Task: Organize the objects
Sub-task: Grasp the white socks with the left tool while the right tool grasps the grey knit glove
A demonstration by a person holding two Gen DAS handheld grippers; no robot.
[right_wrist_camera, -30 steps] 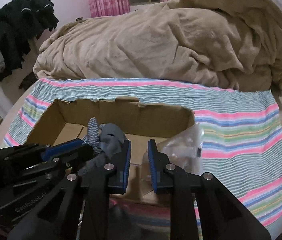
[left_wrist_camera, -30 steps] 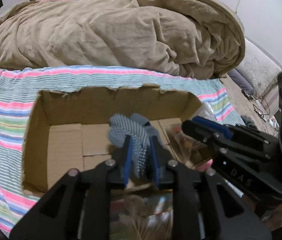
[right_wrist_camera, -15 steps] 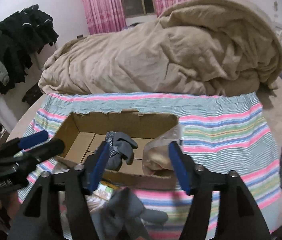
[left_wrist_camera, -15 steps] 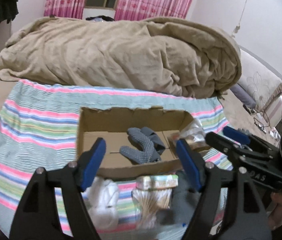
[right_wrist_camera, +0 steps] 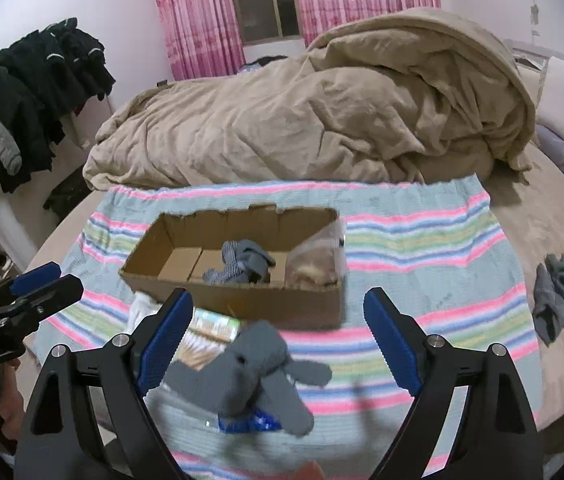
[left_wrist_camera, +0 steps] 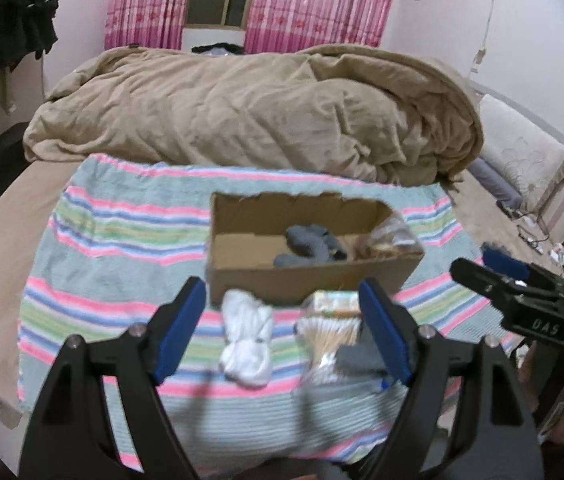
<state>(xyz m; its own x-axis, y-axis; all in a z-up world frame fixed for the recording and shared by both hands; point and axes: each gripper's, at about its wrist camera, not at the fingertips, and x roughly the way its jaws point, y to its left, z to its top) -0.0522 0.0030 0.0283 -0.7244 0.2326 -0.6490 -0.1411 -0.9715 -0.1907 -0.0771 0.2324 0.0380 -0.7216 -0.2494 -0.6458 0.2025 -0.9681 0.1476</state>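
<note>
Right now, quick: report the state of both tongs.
Left tongs: open, holding nothing.
Right tongs: open, holding nothing.

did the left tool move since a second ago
Yes. The left tool has pulled back and up from the cardboard box, which now looks smaller and farther off, and it has let go of the gray glove.

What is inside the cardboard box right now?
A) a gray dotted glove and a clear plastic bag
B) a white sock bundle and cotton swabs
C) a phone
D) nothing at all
A: the gray dotted glove lies in the middle of the cardboard box, and the clear plastic bag leans in its right end; both tongs hang open, holding nothing.
</note>
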